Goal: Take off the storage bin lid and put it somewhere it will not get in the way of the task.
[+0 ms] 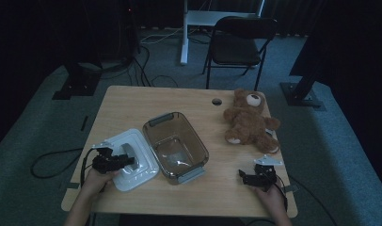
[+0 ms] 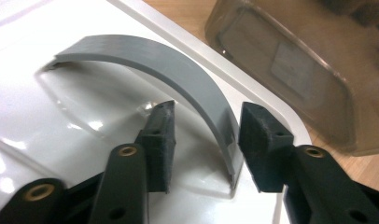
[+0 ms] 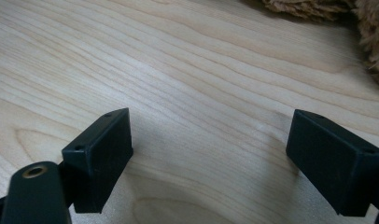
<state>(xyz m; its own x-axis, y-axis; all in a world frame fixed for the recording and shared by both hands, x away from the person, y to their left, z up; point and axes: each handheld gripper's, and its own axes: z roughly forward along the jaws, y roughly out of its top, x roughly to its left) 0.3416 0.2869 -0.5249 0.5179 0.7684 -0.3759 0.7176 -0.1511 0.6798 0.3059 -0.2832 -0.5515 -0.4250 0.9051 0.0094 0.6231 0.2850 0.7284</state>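
Inspector: Left gripper (image 2: 204, 128)?
Aide: Jaws parted astride the grey handle (image 2: 178, 74) of the white lid (image 1: 132, 160), pads clear of it. The lid lies just left of the clear bin (image 1: 176, 145).
Inspector: Right gripper (image 3: 208, 158)?
Aide: Released, empty, right of the bin on the table (image 1: 132, 106); teddy bear (image 1: 249, 122) beyond.

Glossy white plastic lid (image 2: 61, 107) with matt grey handle (image 2: 178, 74); smooth pale wood table (image 3: 187, 70); plush bear (image 1: 249, 118).

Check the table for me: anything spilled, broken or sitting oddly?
Nothing spilled or broken. The white lid lies flat beside the open, empty bin, and the teddy bear lies on its back near the table's far right edge.
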